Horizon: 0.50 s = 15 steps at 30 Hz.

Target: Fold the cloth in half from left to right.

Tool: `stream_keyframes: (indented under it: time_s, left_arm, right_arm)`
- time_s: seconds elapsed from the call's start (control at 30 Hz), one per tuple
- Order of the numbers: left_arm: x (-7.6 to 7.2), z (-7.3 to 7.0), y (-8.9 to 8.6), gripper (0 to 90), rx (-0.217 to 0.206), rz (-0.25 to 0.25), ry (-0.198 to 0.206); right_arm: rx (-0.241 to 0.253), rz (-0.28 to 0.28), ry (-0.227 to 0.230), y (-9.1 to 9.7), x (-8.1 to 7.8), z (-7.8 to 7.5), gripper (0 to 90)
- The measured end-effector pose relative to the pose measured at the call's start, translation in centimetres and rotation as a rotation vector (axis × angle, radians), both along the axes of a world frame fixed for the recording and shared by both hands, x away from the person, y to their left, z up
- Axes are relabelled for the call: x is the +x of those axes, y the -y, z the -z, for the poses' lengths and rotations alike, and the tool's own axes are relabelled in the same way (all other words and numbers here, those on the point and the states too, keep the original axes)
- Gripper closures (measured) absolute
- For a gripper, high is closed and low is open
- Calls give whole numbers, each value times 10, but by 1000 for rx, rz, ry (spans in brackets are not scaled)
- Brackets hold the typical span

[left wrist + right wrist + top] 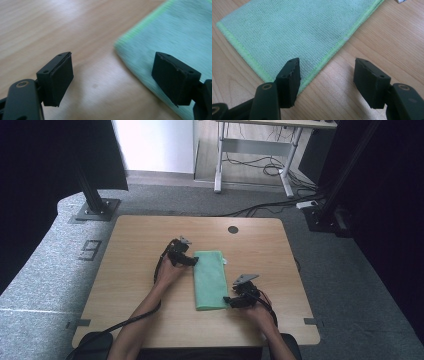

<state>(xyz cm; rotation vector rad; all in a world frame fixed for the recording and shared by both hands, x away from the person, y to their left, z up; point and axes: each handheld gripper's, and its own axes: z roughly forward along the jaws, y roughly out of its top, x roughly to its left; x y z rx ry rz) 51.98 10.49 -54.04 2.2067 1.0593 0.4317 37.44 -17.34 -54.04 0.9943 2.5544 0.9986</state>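
Observation:
A folded green cloth [210, 279] lies flat in the middle of the wooden table [135, 250], its long side running away from the person. My left gripper [192, 261] sits at the cloth's far left corner. In the left gripper view it [115, 80] stands open, one jaw over the cloth [175, 32] and the other over bare wood. My right gripper [230, 301] is at the near right corner. In the right gripper view it [327, 82] is open too, straddling the cloth's [292, 27] hemmed edge, with nothing pinched.
A round cable hole [233, 229] is in the table's far side. A small white tag [403, 1] pokes out from the cloth's far edge. Beyond the table stand a desk frame [218, 165] and floor cables [265, 167].

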Motion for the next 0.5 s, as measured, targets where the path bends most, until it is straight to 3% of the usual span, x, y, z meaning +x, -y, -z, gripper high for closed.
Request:
stream_keyframes:
  time_s: [0.2, 0.5]
  left_arm:
    - [-33, -2, 3, 172, 19, 59, -3]
    - [-84, -1, -4, 172, 2, 125, -21]
  right_arm:
    - [-2, 3, 0, 0, 0, 0, 371]
    - [-2, 7, 3, -1, 1, 0, 358]
